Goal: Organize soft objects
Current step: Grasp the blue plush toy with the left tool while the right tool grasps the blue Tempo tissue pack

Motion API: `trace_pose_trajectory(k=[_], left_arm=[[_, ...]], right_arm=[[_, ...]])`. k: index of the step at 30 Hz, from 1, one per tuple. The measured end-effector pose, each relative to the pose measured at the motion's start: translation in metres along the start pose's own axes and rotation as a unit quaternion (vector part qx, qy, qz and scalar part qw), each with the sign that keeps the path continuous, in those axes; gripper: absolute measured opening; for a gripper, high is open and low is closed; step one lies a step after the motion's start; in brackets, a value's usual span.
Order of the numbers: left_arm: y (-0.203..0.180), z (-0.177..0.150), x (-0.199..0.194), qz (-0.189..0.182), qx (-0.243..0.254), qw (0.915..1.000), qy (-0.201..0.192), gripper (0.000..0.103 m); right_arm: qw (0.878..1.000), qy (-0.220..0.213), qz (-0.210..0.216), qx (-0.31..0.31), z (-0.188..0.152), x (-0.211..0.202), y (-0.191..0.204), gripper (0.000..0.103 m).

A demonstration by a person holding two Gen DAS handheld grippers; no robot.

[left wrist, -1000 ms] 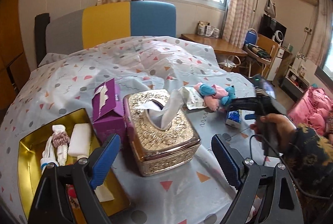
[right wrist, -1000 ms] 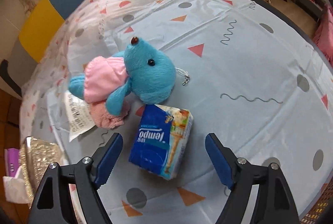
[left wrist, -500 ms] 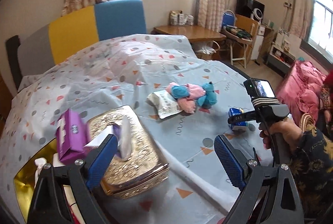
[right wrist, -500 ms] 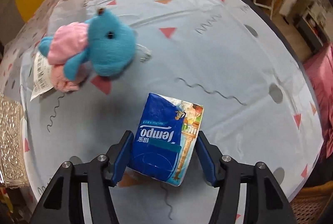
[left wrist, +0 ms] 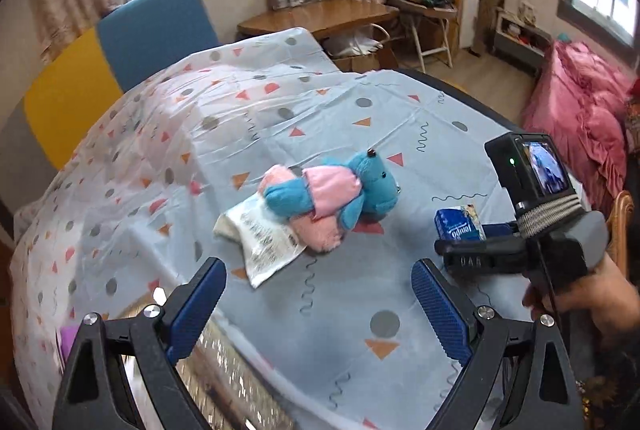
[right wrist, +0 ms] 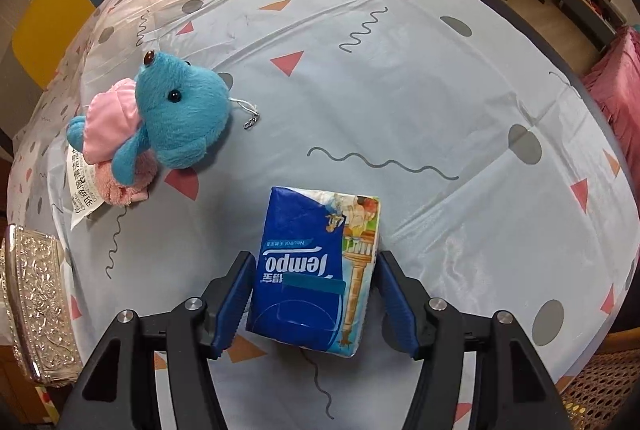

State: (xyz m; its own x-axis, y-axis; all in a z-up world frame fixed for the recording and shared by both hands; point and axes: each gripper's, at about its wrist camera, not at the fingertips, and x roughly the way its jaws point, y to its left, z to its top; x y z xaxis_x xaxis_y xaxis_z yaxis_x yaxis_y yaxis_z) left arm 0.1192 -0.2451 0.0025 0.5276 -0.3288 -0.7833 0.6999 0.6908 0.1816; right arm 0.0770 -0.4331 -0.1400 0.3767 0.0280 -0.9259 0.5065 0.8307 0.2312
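The step in hand was the grasp of the Tempo tissue pack (right wrist: 314, 270), one of the soft things to be put in order. The right gripper (right wrist: 316, 294) had its two blue fingers (right wrist: 234, 300) closed in on the long sides of the pack, both touching or almost touching the wrapper, so I judged it as holding the pack, though the squeeze looked light. Whether the pack was lifted or lay on the surface (right wrist: 400, 90) could not be told for sure from the right wrist view; in the left wrist view it seemed to sit just at the cloth. The left gripper (left wrist: 320, 306) was wide open and held nothing, hanging above the patterned cloth, with the gold embossed tissue box (left wrist: 224, 374) directly below its left finger. The blue and pink plush toy (left wrist: 332, 190) lay farther in, well apart from the pack, on top of a white printed packet (left wrist: 260, 238) and a pink fluffy piece. The next move probably called for a firm but gentle grip, because the pack is soft and can deform or slip, then a lift and a carry toward the side of the gold box, where a container may be, but this was not visible. The plush toy would remain for the free left gripper.
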Motion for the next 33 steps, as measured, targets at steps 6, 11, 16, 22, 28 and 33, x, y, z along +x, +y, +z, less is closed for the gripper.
trace_pose_trajectory(k=[6, 11, 16, 22, 28, 33], left_arm=[[-0.022, 0.037, 0.047, 0.004, 0.056, 0.9981, 0.024, 0.095], [-0.037, 0.058, 0.089, 0.0, 0.105, 0.9937, 0.04, 0.095], [-0.061, 0.068, 0.119, 0.007, 0.184, 0.9823, 0.037, 0.099], [-0.073, 0.068, 0.158, 0.012, 0.228, 0.972, 0.055, 0.101], [-0.069, 0.059, 0.182, -0.006, 0.199, 0.9775, 0.069, 0.061], [-0.06, 0.069, 0.16, -0.04, 0.159, 0.9853, 0.047, 0.055]], right_arm=[[1.0, 0.011, -0.013, -0.02, 0.0, -0.002, 0.011, 0.071], [1.0, 0.012, 0.003, -0.005, -0.001, -0.005, 0.004, 0.071], [1.0, 0.014, 0.01, -0.001, 0.002, -0.007, -0.001, 0.071], [1.0, 0.015, -0.001, -0.015, 0.004, -0.003, 0.006, 0.072], [1.0, 0.013, 0.0, -0.013, 0.006, -0.002, 0.007, 0.072], [1.0, 0.011, 0.0, -0.015, 0.008, 0.0, 0.01, 0.072]])
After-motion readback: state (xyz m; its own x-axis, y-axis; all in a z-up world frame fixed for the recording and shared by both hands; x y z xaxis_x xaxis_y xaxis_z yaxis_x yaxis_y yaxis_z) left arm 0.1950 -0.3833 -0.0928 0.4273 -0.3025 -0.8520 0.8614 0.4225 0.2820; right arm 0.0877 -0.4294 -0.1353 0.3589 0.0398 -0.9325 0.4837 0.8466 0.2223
